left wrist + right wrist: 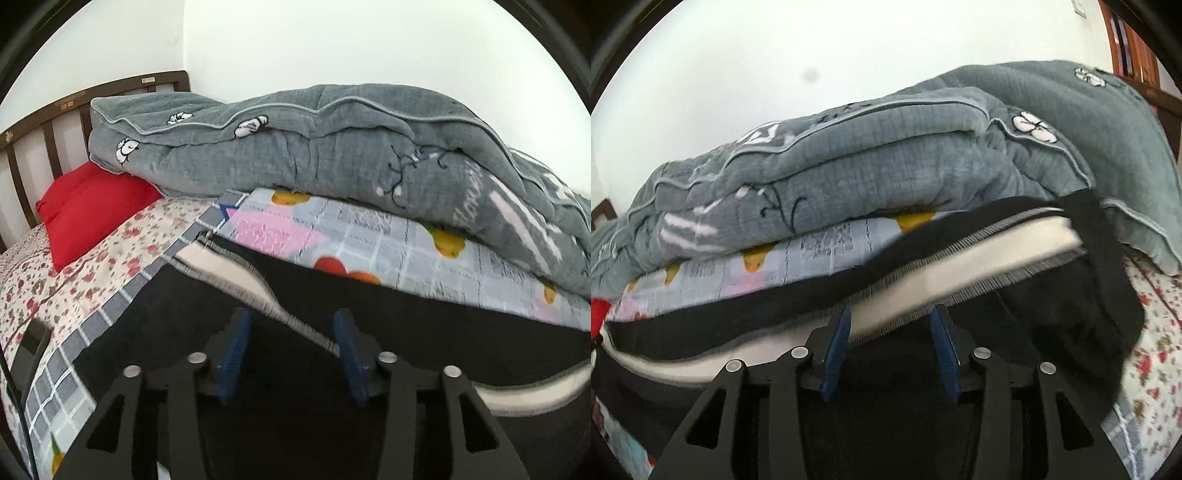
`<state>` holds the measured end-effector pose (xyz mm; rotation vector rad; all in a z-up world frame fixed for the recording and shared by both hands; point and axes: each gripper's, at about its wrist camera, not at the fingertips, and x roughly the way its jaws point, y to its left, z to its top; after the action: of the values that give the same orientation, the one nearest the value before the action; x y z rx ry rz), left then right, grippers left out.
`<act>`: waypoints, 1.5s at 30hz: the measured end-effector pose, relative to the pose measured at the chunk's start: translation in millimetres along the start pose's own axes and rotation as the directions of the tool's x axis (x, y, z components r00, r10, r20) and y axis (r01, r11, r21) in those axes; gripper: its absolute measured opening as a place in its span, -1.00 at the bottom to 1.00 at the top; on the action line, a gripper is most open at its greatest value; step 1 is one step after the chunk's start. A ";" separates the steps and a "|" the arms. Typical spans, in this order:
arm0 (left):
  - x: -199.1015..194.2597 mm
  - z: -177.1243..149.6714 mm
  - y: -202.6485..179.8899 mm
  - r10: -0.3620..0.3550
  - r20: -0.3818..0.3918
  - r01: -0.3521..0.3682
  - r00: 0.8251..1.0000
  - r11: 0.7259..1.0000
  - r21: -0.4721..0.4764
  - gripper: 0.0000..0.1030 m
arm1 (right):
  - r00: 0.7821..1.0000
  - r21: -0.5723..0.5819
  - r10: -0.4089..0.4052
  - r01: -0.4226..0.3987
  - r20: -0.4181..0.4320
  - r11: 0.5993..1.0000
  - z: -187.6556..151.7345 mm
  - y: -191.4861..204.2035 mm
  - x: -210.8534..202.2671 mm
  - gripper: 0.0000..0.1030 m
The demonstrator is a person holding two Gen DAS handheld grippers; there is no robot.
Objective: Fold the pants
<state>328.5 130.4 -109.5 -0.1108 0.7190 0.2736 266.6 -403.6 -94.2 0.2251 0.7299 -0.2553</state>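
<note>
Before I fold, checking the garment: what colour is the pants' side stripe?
White stripe on black fabric pants; right wrist view shows it best.

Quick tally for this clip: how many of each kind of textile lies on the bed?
Black pants with a white side stripe: 1
Grey quilt: 1
Red pillow: 1
Fruit-print checked blanket: 1
Floral sheet: 1
Total: 5
</note>
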 end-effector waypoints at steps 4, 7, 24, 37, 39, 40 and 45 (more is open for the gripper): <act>-20.1 -20.7 12.3 -0.031 -0.026 0.031 0.999 0.999 -0.007 0.12 | 1.000 -0.026 -0.009 0.009 -0.027 1.000 -26.1 -12.0 -25.8 -0.12; -32.1 -40.7 22.8 -0.061 -0.062 0.060 0.996 0.998 -0.020 0.13 | 0.998 -0.021 -0.031 0.030 -0.050 0.999 -45.8 -28.3 -42.3 -0.11; -12.3 -88.8 60.5 -0.310 -0.228 0.248 0.923 0.933 -0.262 0.12 | 0.984 0.168 0.038 -0.009 -0.173 0.986 -93.3 -76.8 -31.2 -0.03; 23.2 -65.0 56.3 -0.245 -0.240 0.170 0.939 0.940 -0.295 -0.61 | 0.982 0.213 0.037 0.004 -0.187 0.977 -66.3 -75.1 13.9 -0.71; 19.2 -67.9 58.6 -0.245 -0.236 0.176 0.940 0.944 -0.281 -0.72 | 0.988 0.211 0.035 -0.002 -0.153 0.978 -66.6 -75.7 4.8 -0.84; 16.2 -69.5 59.2 -0.241 -0.233 0.175 0.942 0.946 -0.272 -0.73 | 0.990 0.205 0.036 -0.007 -0.139 0.979 -66.3 -75.5 -0.4 -0.86; -7.6 -77.6 71.9 -0.228 -0.224 0.167 0.947 0.951 -0.261 -0.76 | 0.992 0.201 0.049 -0.025 -0.115 0.979 -73.7 -76.7 -25.2 -0.86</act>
<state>253.3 182.8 -163.0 -0.4528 0.9190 0.1514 178.9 -450.9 -139.1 0.4475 0.8181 -0.2815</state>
